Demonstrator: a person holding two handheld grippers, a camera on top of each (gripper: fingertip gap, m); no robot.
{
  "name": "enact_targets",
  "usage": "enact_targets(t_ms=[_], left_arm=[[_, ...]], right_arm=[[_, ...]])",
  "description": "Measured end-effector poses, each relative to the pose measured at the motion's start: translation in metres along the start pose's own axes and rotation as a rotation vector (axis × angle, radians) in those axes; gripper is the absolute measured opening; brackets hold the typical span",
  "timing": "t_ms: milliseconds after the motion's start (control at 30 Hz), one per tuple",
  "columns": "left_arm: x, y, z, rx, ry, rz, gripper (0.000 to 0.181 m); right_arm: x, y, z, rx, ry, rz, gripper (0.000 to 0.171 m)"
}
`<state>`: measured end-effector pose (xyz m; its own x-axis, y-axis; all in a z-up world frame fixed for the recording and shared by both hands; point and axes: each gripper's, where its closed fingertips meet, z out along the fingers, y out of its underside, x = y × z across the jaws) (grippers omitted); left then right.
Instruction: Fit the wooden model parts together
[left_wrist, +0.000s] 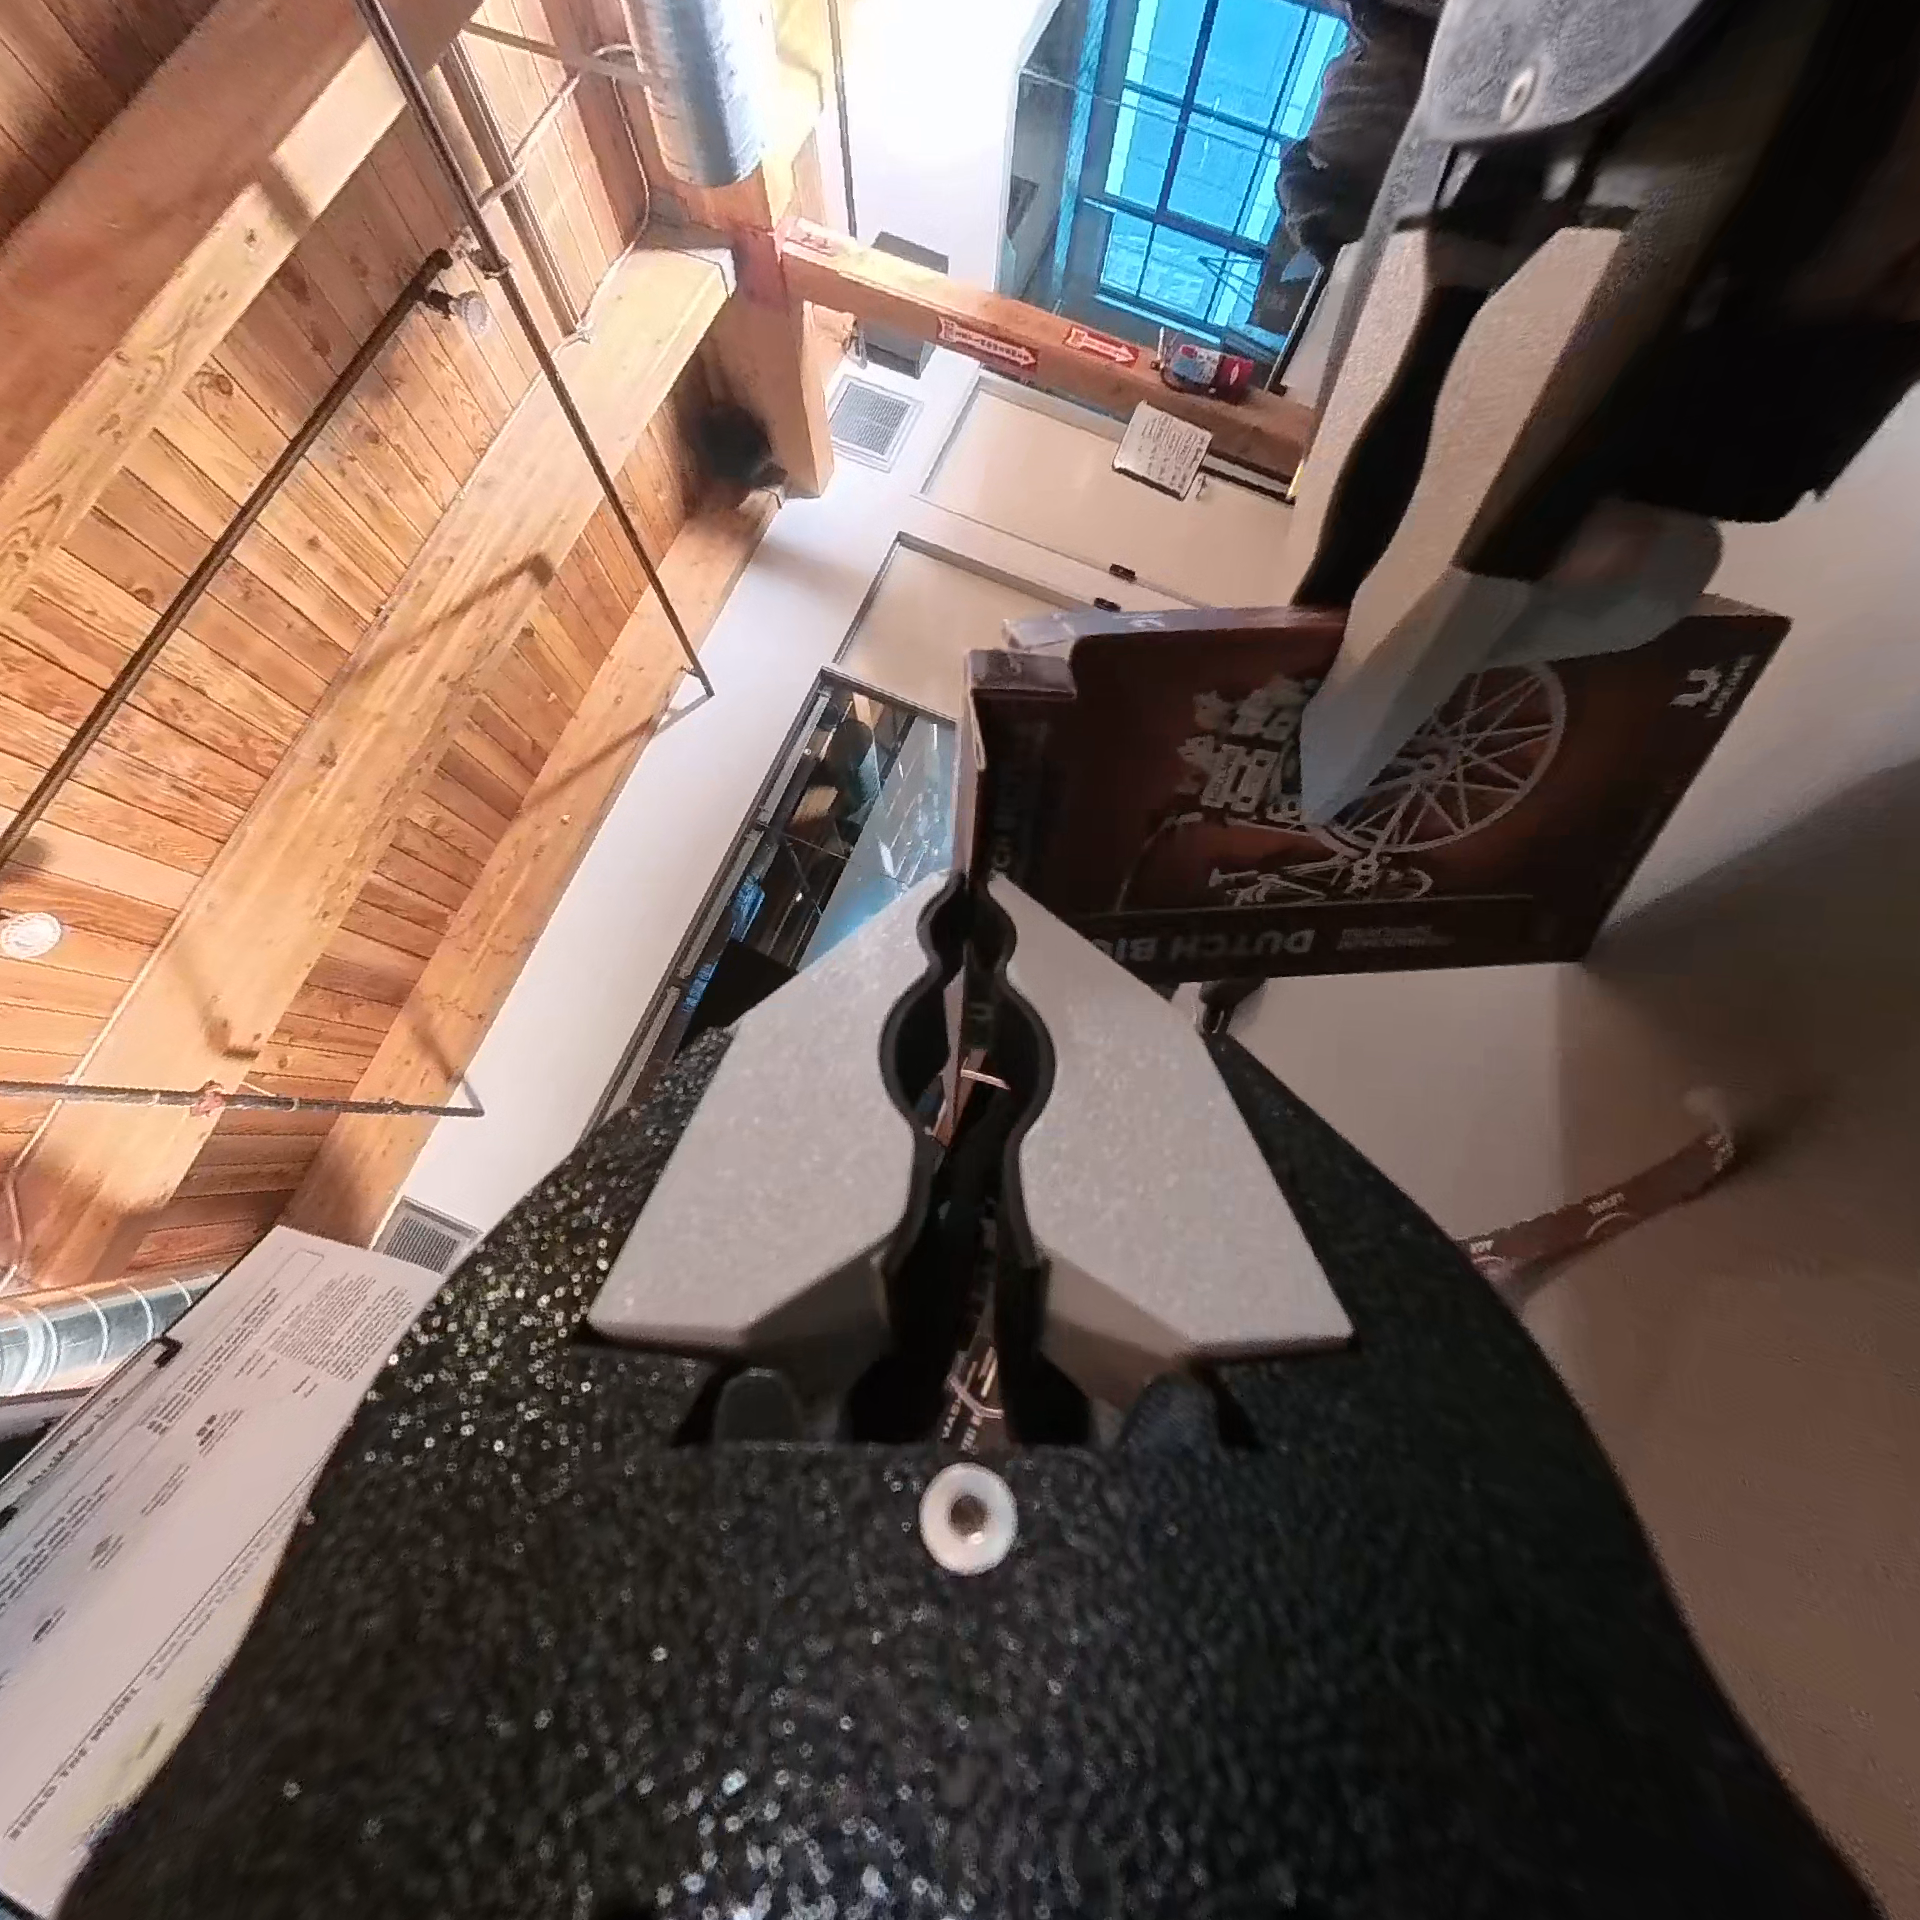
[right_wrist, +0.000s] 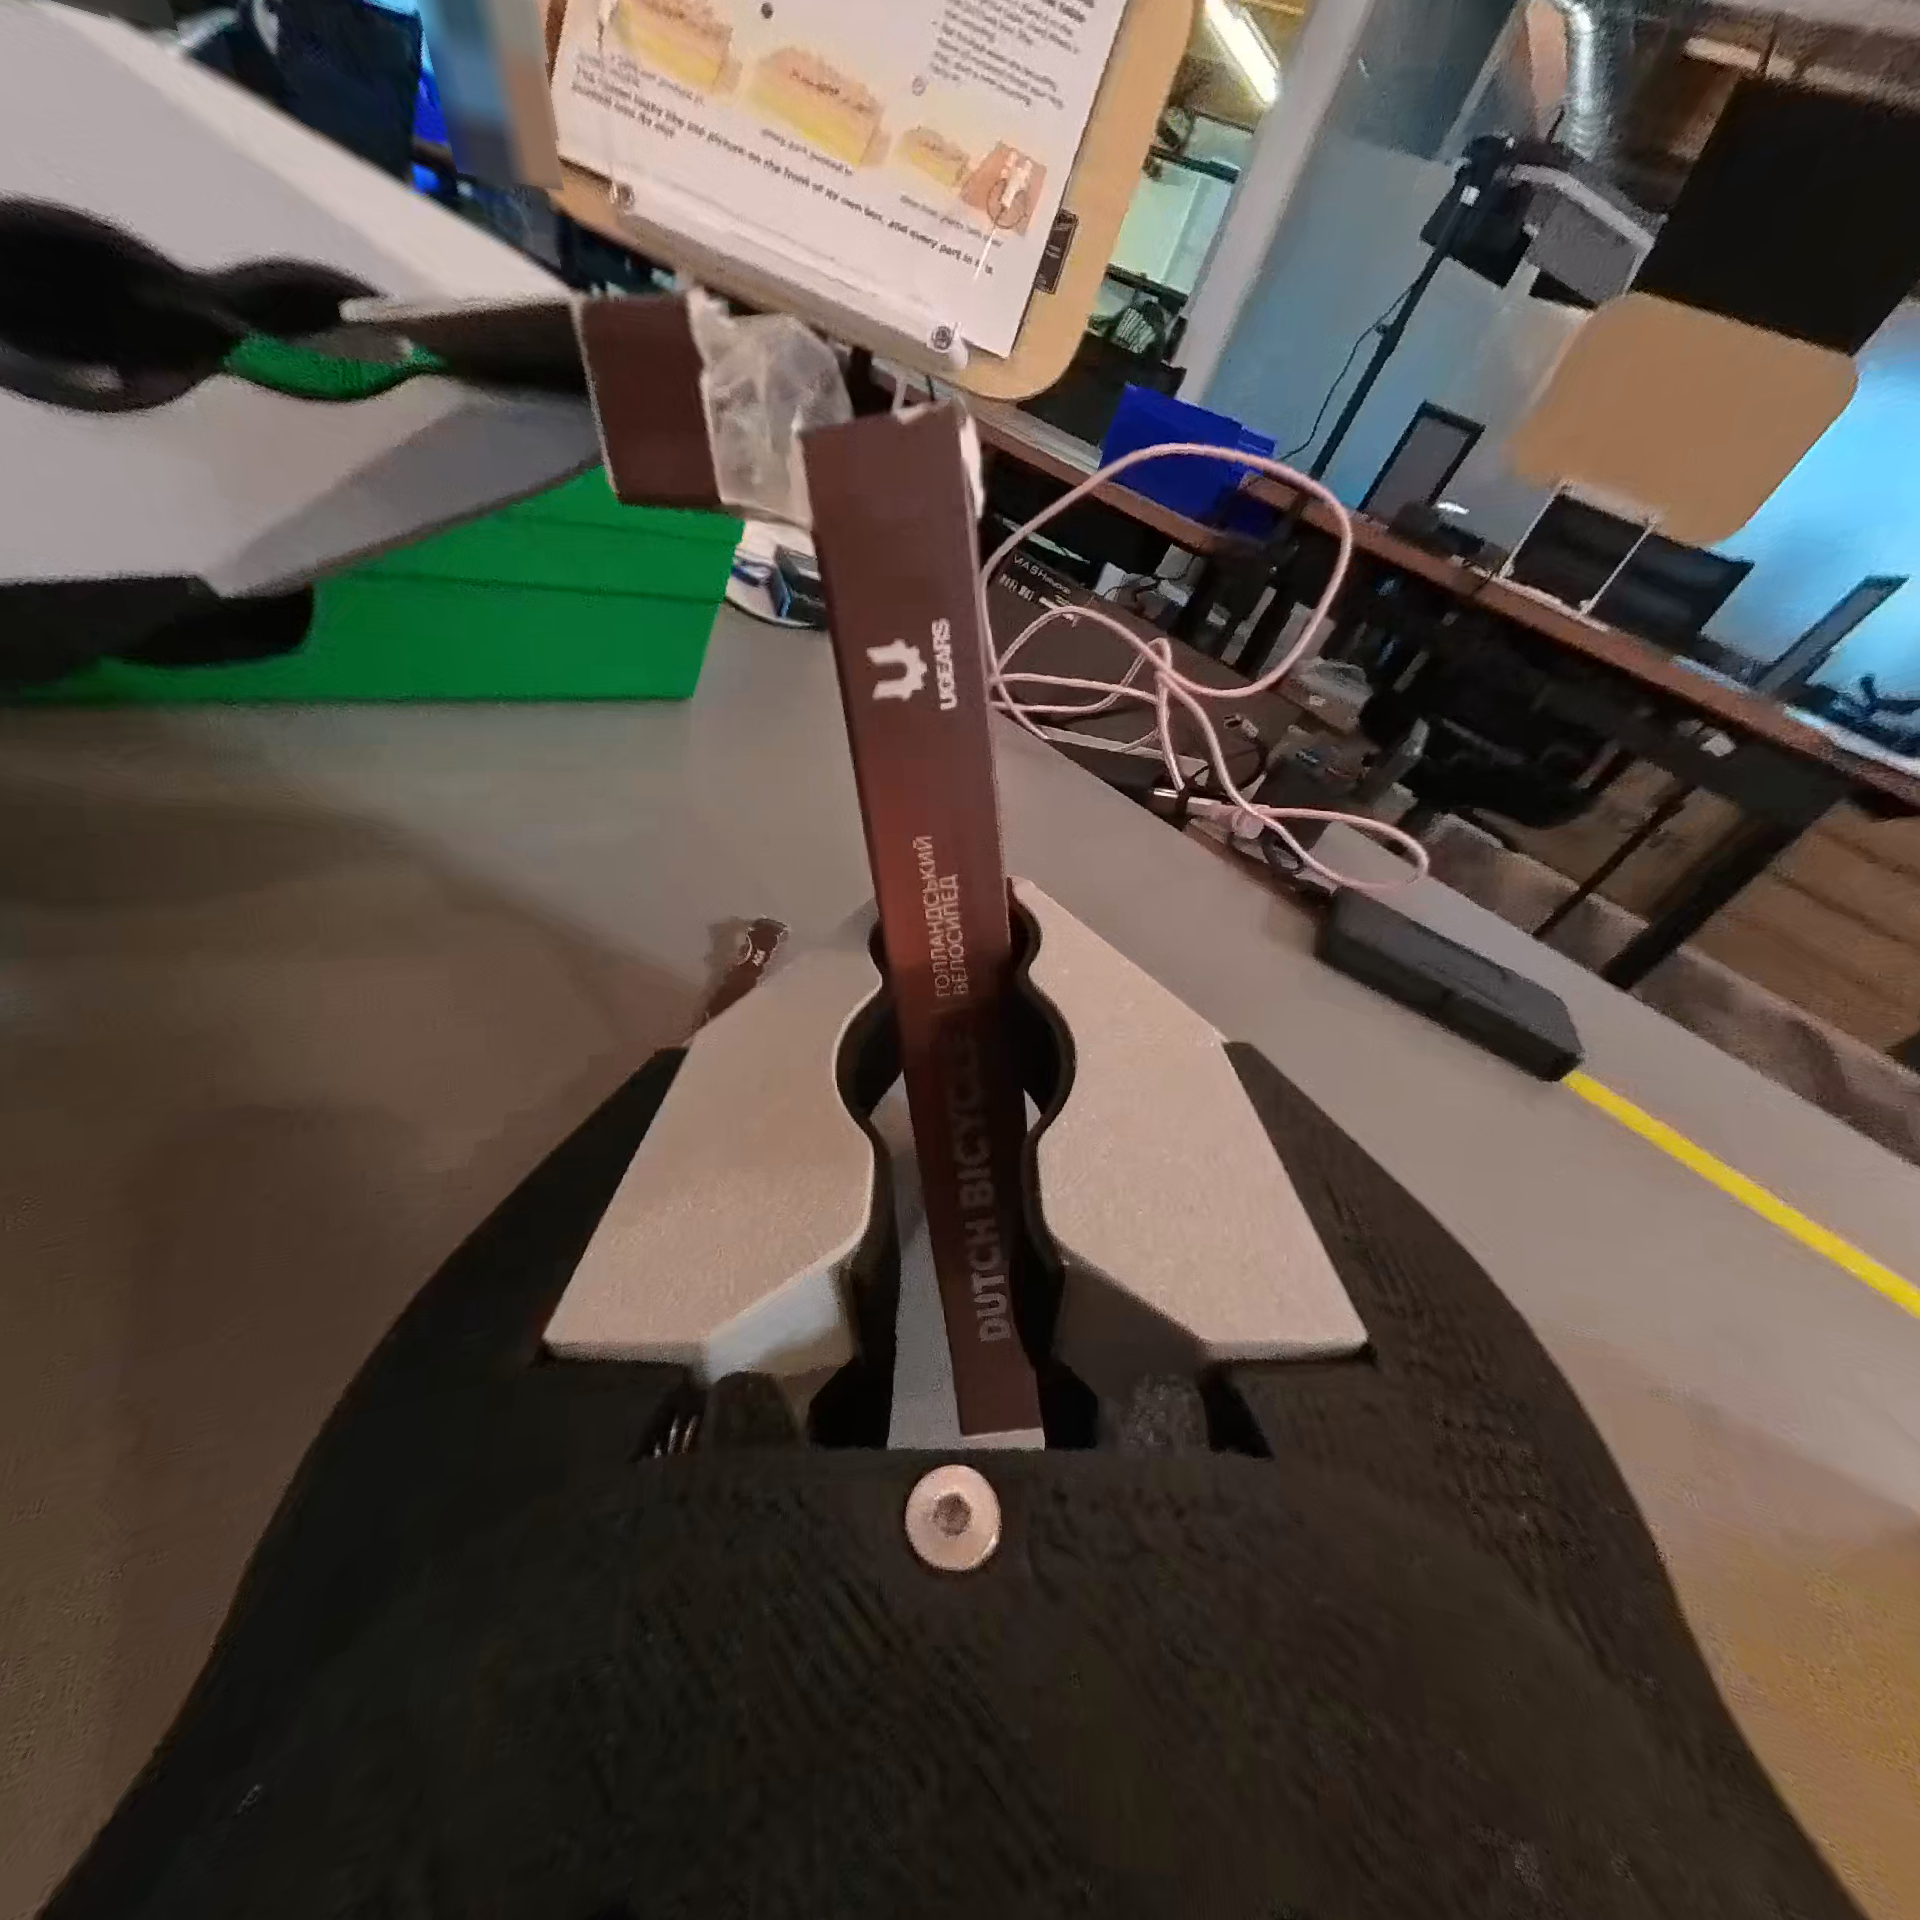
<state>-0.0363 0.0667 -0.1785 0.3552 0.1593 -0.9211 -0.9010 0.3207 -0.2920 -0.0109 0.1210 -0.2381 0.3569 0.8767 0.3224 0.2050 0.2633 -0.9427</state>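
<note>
A flat brown model-kit box (right_wrist: 904, 623) is held up over the grey table (right_wrist: 364, 935). My right gripper (right_wrist: 951, 925) is shut on the box's narrow side. My left gripper (left_wrist: 971, 883) is shut on the thin opened end flap (right_wrist: 649, 400) of the box. A clear plastic bag (right_wrist: 764, 416) shows at the open end. In the left wrist view the box's printed face (left_wrist: 1455, 883) is at the right, with the right gripper (left_wrist: 1340, 779) clamped over it. In the right wrist view the left gripper (right_wrist: 582, 384) comes in from the upper left. No loose wooden parts show.
An instruction sheet on a board (right_wrist: 831, 125) stands behind the box. Green boxes (right_wrist: 540, 582) sit at the back left. A pink cable (right_wrist: 1195, 644) and a black adapter (right_wrist: 1444, 987) lie at the right edge. A torn brown strip (left_wrist: 1621, 1195) lies on the table. Across from one pair of fingers to the other is roughly 9 cm. To the black adapter (right_wrist: 1444, 987): right tips about 35 cm, left tips about 40 cm.
</note>
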Motion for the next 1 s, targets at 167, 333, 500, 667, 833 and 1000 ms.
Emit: enact_targets(t_ms=[167,333,500,667,833,1000], left_arm=[[0.009,-0.003,0.003,-0.001,0.024,-0.004,0.0],[0.022,-0.006,0.011,-0.01,0.061,-0.033,0.0],[0.035,-0.007,0.021,-0.024,0.096,-0.052,0.0],[0.043,-0.007,0.028,-0.036,0.118,-0.068,0.0],[0.043,-0.007,0.03,-0.041,0.121,-0.086,0.0],[0.023,-0.006,0.023,0.02,0.104,-0.24,0.001]], right_arm=[[0.003,-0.003,-0.002,0.022,-0.02,0.138,0.013],[0.005,-0.002,-0.002,0.029,-0.035,0.214,0.012],[0.008,-0.001,-0.003,0.028,-0.029,0.222,0.012],[0.007,-0.001,-0.002,0.031,-0.038,0.224,0.013],[0.009,-0.001,-0.002,0.031,-0.036,0.233,0.013],[0.015,0.0,-0.003,0.033,-0.012,0.212,0.013]])
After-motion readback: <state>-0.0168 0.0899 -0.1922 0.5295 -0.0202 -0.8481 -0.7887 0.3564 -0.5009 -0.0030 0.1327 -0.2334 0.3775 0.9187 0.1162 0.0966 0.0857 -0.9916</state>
